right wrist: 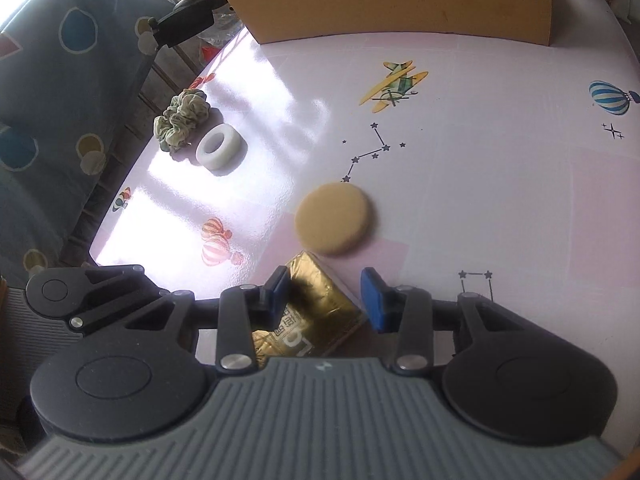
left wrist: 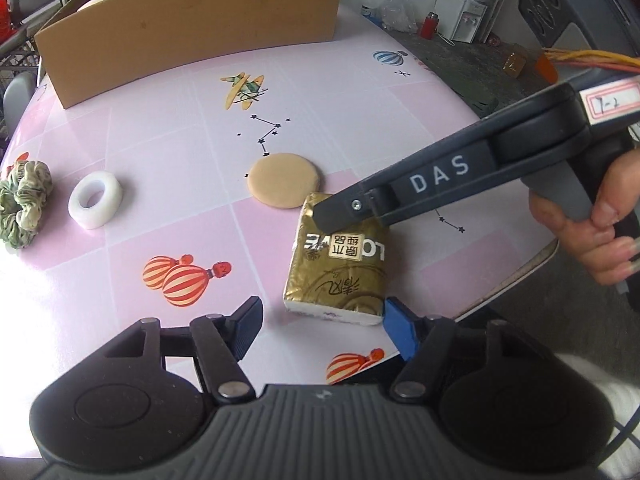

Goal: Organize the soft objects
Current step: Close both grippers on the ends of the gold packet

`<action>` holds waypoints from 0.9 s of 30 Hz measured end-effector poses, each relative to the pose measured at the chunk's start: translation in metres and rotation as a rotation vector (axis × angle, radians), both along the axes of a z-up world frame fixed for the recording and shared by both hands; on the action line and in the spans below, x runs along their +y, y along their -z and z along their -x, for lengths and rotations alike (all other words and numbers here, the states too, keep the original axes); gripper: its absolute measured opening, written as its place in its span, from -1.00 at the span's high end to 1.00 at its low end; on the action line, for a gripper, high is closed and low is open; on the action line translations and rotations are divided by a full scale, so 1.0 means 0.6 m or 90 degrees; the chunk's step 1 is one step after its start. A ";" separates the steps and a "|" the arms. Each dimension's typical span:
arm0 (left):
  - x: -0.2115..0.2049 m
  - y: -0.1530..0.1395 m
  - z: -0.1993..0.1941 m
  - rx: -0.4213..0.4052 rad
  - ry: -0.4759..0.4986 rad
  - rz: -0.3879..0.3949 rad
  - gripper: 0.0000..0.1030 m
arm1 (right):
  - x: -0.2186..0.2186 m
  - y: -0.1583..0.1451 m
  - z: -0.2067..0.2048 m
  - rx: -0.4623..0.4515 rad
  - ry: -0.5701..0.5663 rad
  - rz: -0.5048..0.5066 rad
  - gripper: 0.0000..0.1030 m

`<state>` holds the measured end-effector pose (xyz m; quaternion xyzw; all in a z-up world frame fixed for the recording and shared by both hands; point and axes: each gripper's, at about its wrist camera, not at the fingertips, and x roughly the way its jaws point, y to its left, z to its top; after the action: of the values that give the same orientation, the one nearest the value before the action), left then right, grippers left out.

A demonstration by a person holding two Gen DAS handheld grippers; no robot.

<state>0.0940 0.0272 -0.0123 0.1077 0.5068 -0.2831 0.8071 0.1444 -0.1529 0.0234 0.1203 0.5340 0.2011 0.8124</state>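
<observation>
The gold tissue pack point(left wrist: 338, 258) lies on the pink tabletop point(left wrist: 160, 128), low and right of centre in the left wrist view, its long axis running up the frame. The right tool point(right wrist: 326, 294) straddles its upper end, fingers parted, pads not visibly pressing. The left tool point(left wrist: 320, 320) hangs open just below its near end, gripping nothing. The right hand looks nearer. The cardboard box point(left wrist: 192, 28) waits upper left.
</observation>
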 end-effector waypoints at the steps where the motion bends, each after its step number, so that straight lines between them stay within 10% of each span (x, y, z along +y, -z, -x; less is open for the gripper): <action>1: 0.007 -0.002 0.000 -0.002 -0.002 -0.006 -0.34 | 0.000 0.000 -0.002 0.004 0.002 -0.003 0.26; 19: 0.053 0.008 0.002 -0.077 -0.017 -0.003 -0.32 | -0.009 0.000 -0.008 0.016 0.014 -0.019 0.25; 27: 0.039 0.029 -0.001 -0.070 0.000 0.066 0.18 | -0.005 0.018 -0.009 0.011 0.037 -0.057 0.27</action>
<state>0.0946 0.0507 -0.0297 0.0811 0.4465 -0.3029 0.8381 0.1495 -0.1560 0.0125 0.1739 0.5276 0.2003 0.8070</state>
